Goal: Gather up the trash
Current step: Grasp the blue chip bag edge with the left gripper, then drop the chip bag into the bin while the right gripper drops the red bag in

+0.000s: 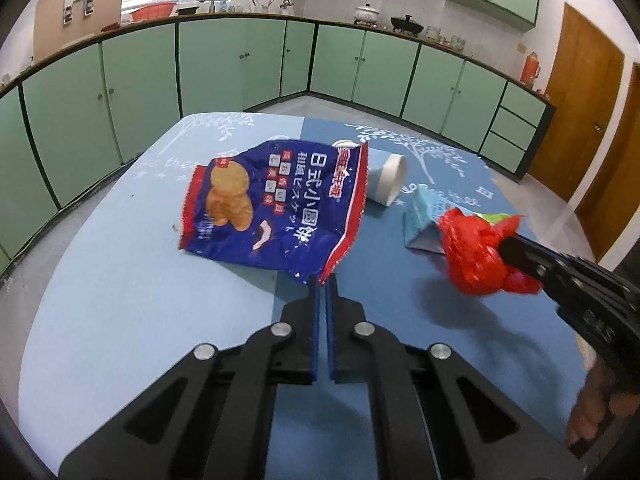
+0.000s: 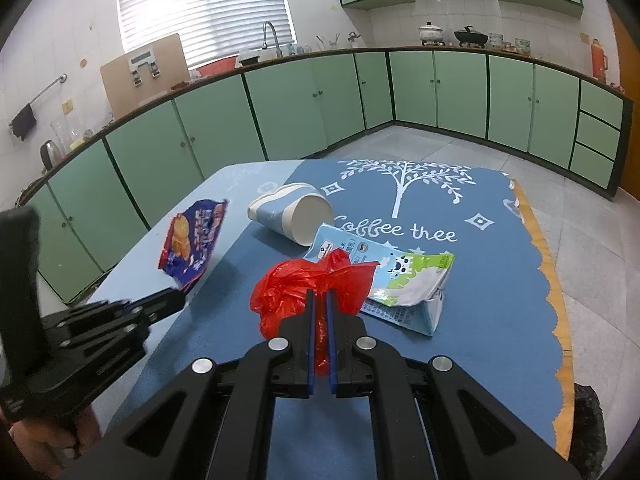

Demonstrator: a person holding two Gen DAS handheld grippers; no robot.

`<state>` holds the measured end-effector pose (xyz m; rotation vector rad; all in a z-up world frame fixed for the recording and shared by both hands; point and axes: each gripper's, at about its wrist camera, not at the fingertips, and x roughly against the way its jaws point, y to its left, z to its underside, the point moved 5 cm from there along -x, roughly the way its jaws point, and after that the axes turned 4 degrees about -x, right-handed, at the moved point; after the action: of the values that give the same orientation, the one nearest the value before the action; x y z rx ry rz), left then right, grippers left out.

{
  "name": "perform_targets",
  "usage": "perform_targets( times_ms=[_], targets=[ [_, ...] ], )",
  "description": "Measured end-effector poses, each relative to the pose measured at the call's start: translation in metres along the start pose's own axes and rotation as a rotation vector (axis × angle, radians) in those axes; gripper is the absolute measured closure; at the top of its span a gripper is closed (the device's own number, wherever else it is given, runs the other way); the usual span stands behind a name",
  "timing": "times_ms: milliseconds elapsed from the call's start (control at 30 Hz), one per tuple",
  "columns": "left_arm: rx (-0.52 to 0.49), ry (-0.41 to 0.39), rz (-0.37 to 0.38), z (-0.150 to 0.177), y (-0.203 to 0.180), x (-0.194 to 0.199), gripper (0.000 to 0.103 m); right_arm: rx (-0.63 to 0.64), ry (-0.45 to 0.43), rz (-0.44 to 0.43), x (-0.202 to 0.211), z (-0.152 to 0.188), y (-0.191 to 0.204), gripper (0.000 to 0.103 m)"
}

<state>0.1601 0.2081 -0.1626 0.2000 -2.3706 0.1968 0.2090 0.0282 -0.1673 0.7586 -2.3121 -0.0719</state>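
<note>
My left gripper [image 1: 322,280] is shut on the lower corner of a blue snack bag [image 1: 272,204], which hangs tilted just above the table. The right wrist view shows that bag [image 2: 192,240] at the left, pinched by the left gripper [image 2: 180,294]. My right gripper [image 2: 320,296] is shut on a crumpled red plastic bag [image 2: 292,292], held over the cloth; from the left wrist the red bag [image 1: 472,256] shows at the right. A white and blue paper cup [image 2: 296,214] lies on its side. A flattened milk carton [image 2: 404,284] lies beside the red bag.
The table carries a blue cloth [image 2: 460,320] with a frayed orange right edge [image 2: 556,300]. Green cabinets [image 1: 140,88] line the walls beyond a tiled floor. A wooden door [image 1: 580,120] stands at the right. A hand [image 2: 40,440] holds the left gripper's handle.
</note>
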Motion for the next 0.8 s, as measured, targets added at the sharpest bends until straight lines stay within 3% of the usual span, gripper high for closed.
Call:
perform_targets(
  times_ms=[267, 800],
  targets=[
    [-0.006, -0.017, 0.033, 0.01, -0.005, 0.029, 0.103, 0.005, -0.006, 0.002, 0.013, 0.002, -0.003, 0.098],
    [-0.077, -0.007, 0.088, 0.025, -0.039, 0.048, 0.103, -0.003, -0.02, 0.019, 0.04, 0.01, -0.013, 0.098]
  ],
)
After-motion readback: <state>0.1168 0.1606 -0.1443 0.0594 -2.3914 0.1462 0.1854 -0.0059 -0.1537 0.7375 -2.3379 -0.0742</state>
